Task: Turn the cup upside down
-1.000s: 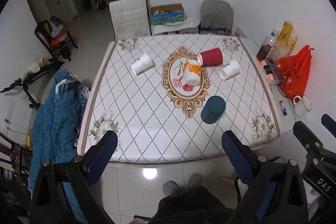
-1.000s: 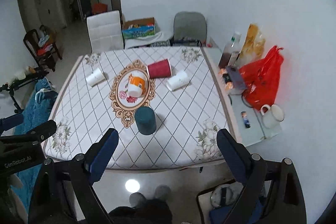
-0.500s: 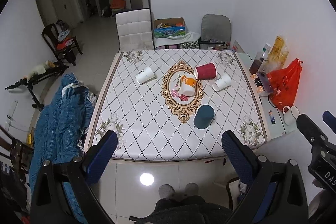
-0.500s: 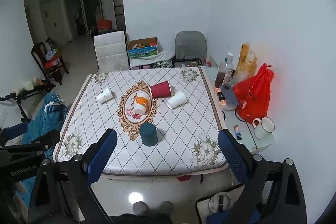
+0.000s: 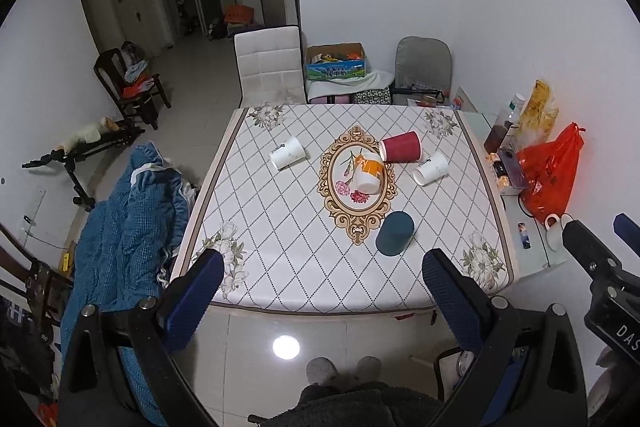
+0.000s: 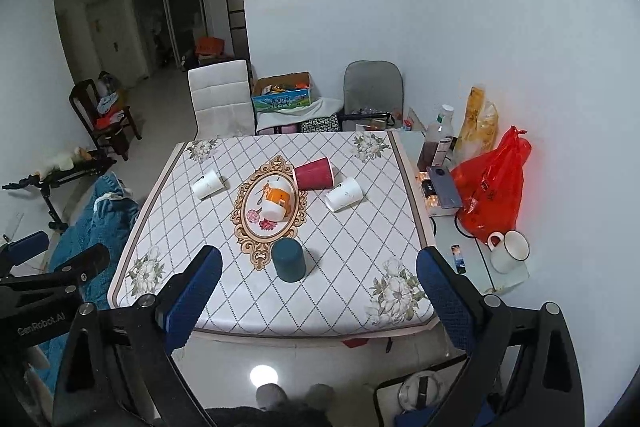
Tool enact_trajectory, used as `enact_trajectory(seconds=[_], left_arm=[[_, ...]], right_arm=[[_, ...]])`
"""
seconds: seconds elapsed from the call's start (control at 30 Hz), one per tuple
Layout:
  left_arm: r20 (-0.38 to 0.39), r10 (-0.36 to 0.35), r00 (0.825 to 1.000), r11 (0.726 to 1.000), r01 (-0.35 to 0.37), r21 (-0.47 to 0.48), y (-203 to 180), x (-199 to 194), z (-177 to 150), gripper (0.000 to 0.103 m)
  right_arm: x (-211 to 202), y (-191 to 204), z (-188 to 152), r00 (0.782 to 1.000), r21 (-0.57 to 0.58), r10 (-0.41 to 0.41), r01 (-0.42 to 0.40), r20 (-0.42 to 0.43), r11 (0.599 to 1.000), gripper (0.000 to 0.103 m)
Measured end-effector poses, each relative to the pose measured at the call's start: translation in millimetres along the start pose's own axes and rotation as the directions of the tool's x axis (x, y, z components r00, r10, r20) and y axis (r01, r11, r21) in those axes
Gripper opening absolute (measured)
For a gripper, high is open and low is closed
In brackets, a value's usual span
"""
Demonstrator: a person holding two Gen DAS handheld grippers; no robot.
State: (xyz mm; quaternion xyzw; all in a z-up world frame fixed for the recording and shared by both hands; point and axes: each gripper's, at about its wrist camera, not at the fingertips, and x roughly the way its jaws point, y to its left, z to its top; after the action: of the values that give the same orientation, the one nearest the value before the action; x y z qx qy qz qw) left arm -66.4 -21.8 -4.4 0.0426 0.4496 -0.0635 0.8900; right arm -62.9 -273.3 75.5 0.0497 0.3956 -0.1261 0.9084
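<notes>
A dark teal cup (image 5: 394, 233) (image 6: 289, 259) stands upside down near the front of the patterned table (image 5: 280, 259). A red cup (image 5: 401, 146) (image 6: 313, 173), an orange-and-white cup (image 5: 368, 173) (image 6: 277, 201) and two white cups (image 5: 287, 152) (image 5: 431, 168) lie on their sides further back. My left gripper (image 5: 322, 301) and right gripper (image 6: 320, 301) are both open and empty, held high and well back from the table's front edge.
A side table at the right holds a red bag (image 6: 494, 183), bottles and a white mug (image 6: 508, 250). A blue blanket (image 5: 124, 227) lies left of the table. Two chairs (image 5: 269, 67) and a box stand behind it.
Both grippers have pulled back and up from the table, so it looks smaller and more of the wall shows. The cups have not moved.
</notes>
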Motion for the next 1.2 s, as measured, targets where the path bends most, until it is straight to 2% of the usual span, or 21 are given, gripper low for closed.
enact_trajectory(seconds=[1.2], left_arm=[[-0.027,0.008,1.000,1.000,-0.008,-0.011,-14.3,1.9,-7.8,0.102]], right_arm=[[24.9,-16.3,-1.8,0.997,-0.031,0.061,-0.063,-0.056,0.998,0.100]])
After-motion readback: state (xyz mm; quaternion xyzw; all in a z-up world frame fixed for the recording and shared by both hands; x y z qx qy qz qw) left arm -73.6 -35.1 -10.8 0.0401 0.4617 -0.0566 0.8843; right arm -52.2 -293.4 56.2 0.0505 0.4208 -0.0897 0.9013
